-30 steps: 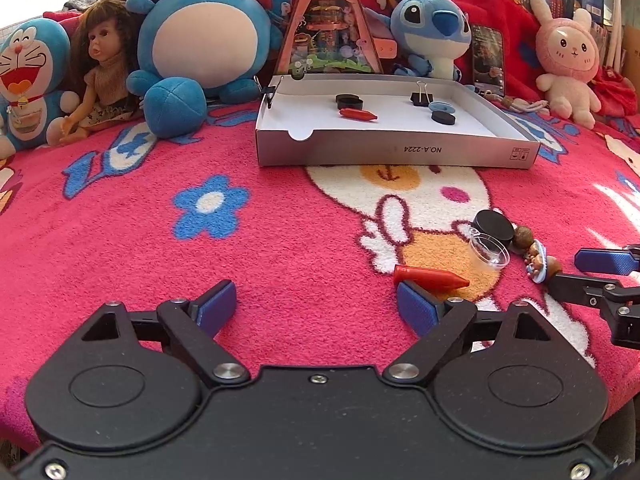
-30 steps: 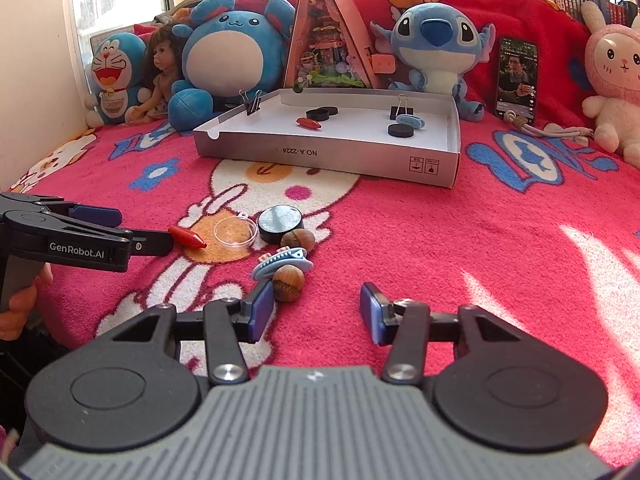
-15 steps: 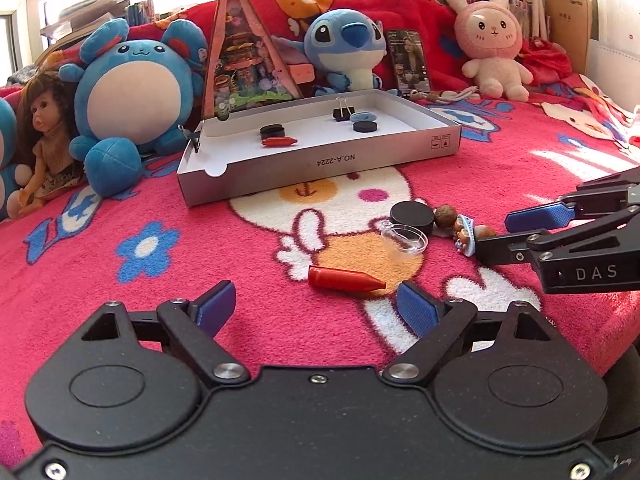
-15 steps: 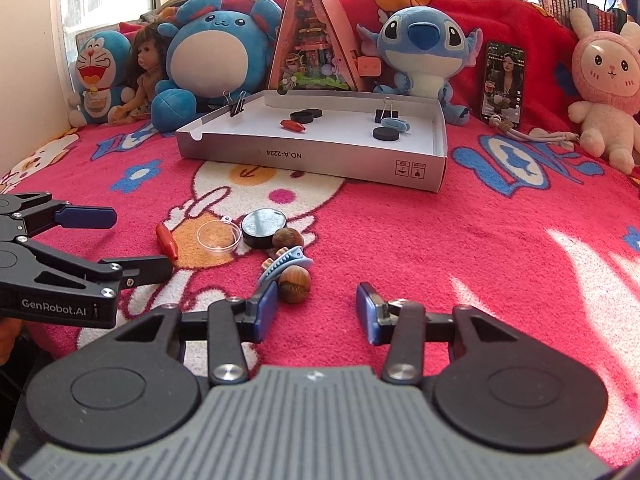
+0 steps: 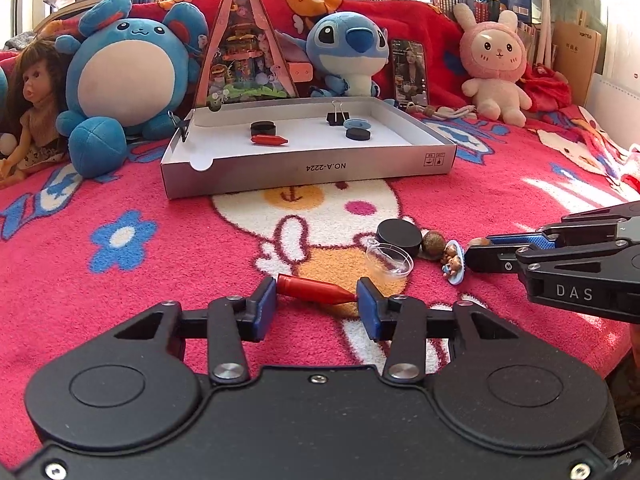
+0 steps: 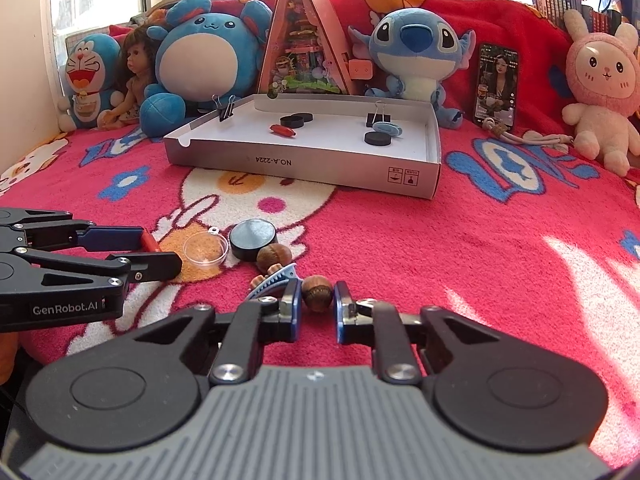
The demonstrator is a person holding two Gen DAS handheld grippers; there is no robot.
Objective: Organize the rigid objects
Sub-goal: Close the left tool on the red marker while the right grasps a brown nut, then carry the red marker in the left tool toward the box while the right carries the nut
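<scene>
The left gripper (image 5: pixel 316 306) has just been closing — its blue pads now pinch a red crayon (image 5: pixel 314 290) end to end on the pink blanket (image 5: pixel 160 272). The right gripper (image 6: pixel 316 312) has closed too, its pads pressed on a brown nut (image 6: pixel 317 292) beside a blue clip (image 6: pixel 272 278). A clear dish (image 6: pixel 205 249), black puck (image 6: pixel 253 239) and second nut (image 6: pixel 274 258) lie just beyond, well short of the box (image 6: pixel 304 164).
</scene>
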